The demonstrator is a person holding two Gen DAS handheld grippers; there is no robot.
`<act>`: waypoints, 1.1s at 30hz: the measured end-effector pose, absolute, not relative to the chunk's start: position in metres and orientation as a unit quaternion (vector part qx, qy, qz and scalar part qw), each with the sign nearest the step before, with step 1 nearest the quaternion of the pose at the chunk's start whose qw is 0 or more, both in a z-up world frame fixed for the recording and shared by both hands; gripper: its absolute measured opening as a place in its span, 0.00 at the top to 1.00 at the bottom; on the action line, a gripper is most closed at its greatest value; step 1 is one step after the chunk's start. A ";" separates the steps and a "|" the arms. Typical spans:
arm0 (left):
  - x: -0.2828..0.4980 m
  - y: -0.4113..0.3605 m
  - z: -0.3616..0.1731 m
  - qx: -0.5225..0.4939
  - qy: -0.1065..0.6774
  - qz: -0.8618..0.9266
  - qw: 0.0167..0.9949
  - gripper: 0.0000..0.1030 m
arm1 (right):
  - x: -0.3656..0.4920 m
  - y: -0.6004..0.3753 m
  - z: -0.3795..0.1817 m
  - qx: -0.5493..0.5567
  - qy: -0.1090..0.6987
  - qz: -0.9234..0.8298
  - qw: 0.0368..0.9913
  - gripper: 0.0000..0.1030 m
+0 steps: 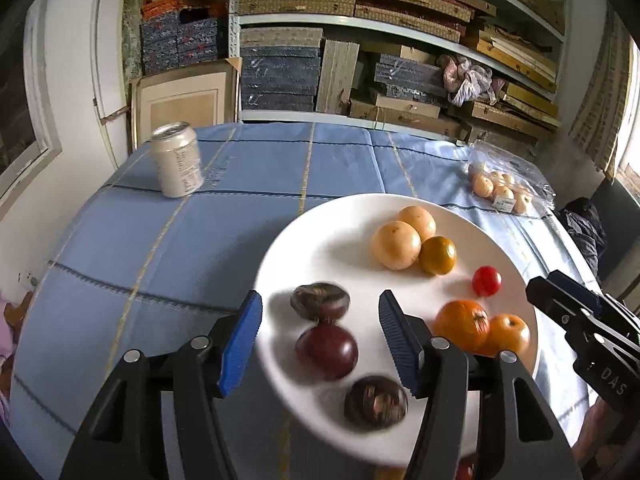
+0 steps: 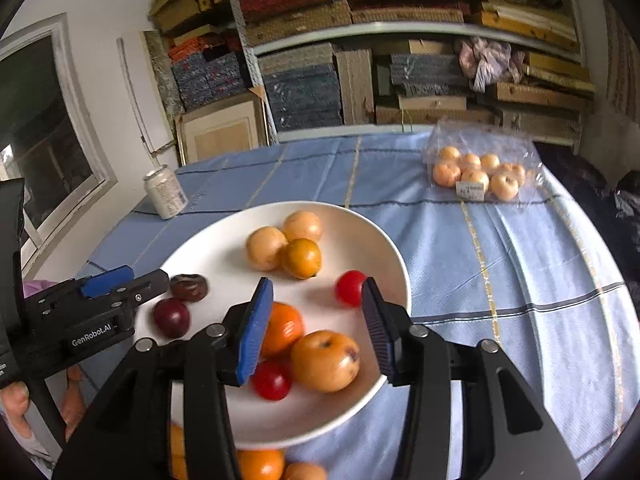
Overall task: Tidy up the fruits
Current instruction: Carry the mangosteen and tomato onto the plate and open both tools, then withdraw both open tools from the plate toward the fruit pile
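Note:
A white plate [image 1: 288, 248] [image 2: 200, 252] on the blue checked tablecloth holds the fruit. At its far side lie two pale orange fruits [image 1: 396, 245] [image 2: 265, 253] and a yellow-green one [image 1: 438, 255]. A red cherry tomato [image 1: 486, 281] [image 2: 350, 288] sits to the right, and two oranges [image 1: 462, 324] [image 2: 282, 330] lie near the rim. Three dark purple fruits [image 1: 326, 350] [image 2: 171, 317] lie on the left part. My left gripper [image 1: 320, 298] [image 2: 132, 282] is open over the dark fruits, with its pads clear of them. My right gripper [image 2: 317, 284] [image 1: 560, 304] is open above the oranges and a second cherry tomato [image 2: 271, 380].
A silver drink can [image 1: 178, 160] [image 2: 165, 192] stands at the table's far left. A clear bag of small orange fruits [image 1: 500, 188] [image 2: 480, 172] lies at the far right. More oranges [image 2: 260, 464] show below the plate's near rim. Shelves of stacked boxes rise behind the table.

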State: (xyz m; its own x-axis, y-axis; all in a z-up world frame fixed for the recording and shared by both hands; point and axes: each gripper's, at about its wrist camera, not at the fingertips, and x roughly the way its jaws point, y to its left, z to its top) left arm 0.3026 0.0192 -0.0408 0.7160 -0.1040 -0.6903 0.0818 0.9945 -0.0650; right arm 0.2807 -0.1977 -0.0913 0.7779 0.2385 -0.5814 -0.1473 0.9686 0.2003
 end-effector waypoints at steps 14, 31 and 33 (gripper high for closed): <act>0.186 0.058 -0.062 -0.065 0.371 -0.041 0.926 0.29 | 0.159 -0.187 -0.080 0.043 0.261 0.099 0.959 0.40; 0.174 0.055 -0.089 -0.031 0.398 -0.034 0.916 0.29 | 0.116 -0.198 -0.127 0.093 0.323 0.151 0.930 0.27; 0.174 0.050 -0.090 -0.021 0.398 -0.041 0.916 0.29 | 0.115 -0.196 -0.126 0.092 0.322 0.154 0.930 0.20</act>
State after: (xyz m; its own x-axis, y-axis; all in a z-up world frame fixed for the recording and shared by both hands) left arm 0.1739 0.0499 -0.0898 0.6790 -0.0923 -0.7283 0.0589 0.9957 -0.0712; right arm 0.1154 -0.1961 -0.1258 0.7452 0.3453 -0.5705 -0.2273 0.9358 0.2695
